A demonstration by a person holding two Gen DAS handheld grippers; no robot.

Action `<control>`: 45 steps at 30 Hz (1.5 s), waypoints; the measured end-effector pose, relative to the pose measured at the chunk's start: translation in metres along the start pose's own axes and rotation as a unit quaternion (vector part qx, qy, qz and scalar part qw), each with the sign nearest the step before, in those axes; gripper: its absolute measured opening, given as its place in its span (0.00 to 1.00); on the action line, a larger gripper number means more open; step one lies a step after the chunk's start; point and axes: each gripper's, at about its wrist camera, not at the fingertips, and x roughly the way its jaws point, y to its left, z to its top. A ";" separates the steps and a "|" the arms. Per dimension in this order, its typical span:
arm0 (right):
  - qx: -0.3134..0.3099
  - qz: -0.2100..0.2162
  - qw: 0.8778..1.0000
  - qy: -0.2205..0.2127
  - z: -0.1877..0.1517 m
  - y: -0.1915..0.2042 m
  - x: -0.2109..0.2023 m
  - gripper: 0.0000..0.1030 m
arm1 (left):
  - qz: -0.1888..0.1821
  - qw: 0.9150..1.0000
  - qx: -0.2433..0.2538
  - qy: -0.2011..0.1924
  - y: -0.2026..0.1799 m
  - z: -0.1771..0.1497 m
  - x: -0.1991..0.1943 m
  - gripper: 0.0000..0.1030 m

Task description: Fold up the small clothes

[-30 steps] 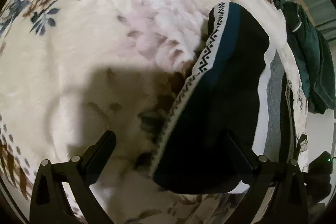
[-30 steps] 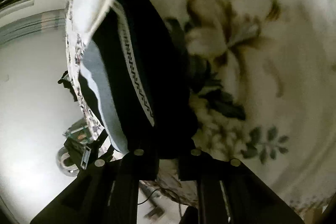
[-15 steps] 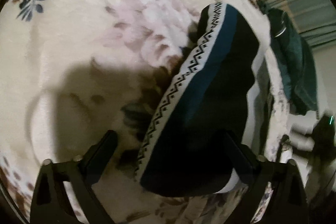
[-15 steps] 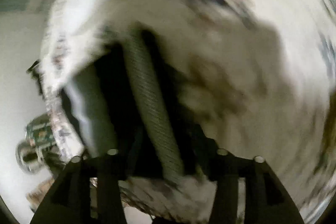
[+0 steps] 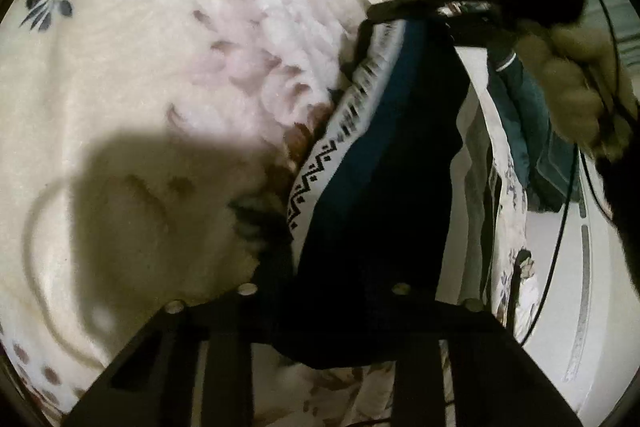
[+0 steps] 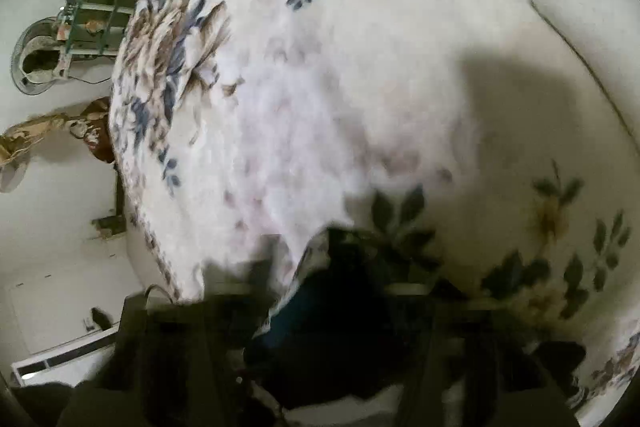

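Observation:
A small dark navy garment (image 5: 384,195) with a white zigzag-patterned band lies near the edge of a floral blanket (image 5: 160,67). My left gripper (image 5: 324,291) is shut on its near end. In the left wrist view my right gripper (image 5: 404,15) reaches in from the upper right, held by a hand, and grips the garment's far end. In the right wrist view the garment (image 6: 320,327) is bunched between my right gripper's (image 6: 336,287) fingers at the bottom, blurred.
A dark green garment (image 5: 532,131) hangs past the bed's far edge. A white appliance (image 5: 580,267) stands beside the bed. In the right wrist view a fan (image 6: 36,55) and a shelf stand on the floor at left.
My left gripper has closed on the garment's near end. My right gripper has swung round to the garment's far end and holds it there; its view now looks across the blanket.

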 end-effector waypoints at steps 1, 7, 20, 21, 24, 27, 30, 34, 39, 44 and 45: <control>0.023 -0.006 1.000 -0.008 0.007 -0.009 0.000 0.09 | -0.003 1.000 0.003 -0.002 0.001 -0.001 -0.001 0.22; 0.075 0.006 0.997 -0.016 0.015 -0.030 0.015 0.09 | -0.013 1.000 -0.006 0.010 0.011 0.000 -0.004 0.22; 0.249 0.094 0.953 -0.143 -0.182 -0.171 -0.088 0.77 | -0.022 0.999 -0.023 0.018 0.024 0.057 -0.029 0.68; 0.267 0.091 0.949 -0.143 -0.209 -0.183 -0.086 0.77 | -0.019 0.999 -0.021 0.022 0.023 0.061 -0.026 0.68; 0.329 0.104 0.930 -0.125 -0.287 -0.204 -0.064 0.77 | -0.016 0.999 -0.003 0.033 0.009 0.067 -0.017 0.68; 0.428 0.145 0.887 -0.098 -0.363 -0.212 -0.018 0.77 | -0.007 0.999 0.006 0.045 -0.002 0.066 -0.008 0.68; 0.479 0.228 0.841 -0.107 -0.400 -0.204 0.027 0.70 | 0.001 0.998 0.012 0.057 -0.007 0.061 -0.005 0.68; 0.503 0.229 0.813 -0.180 -0.420 -0.192 0.024 0.08 | 0.019 0.998 0.017 0.065 -0.010 0.058 -0.005 0.68; 0.502 0.183 0.821 -0.199 -0.431 -0.193 0.011 0.07 | 0.025 0.997 0.021 0.064 -0.011 0.060 -0.008 0.68; 0.465 0.194 0.854 -0.129 -0.409 -0.198 0.031 0.29 | 0.016 0.997 0.026 0.070 -0.012 0.066 -0.002 0.68; 0.463 0.187 0.857 -0.128 -0.409 -0.200 0.027 0.46 | 0.013 0.997 0.028 0.071 -0.013 0.066 0.000 0.68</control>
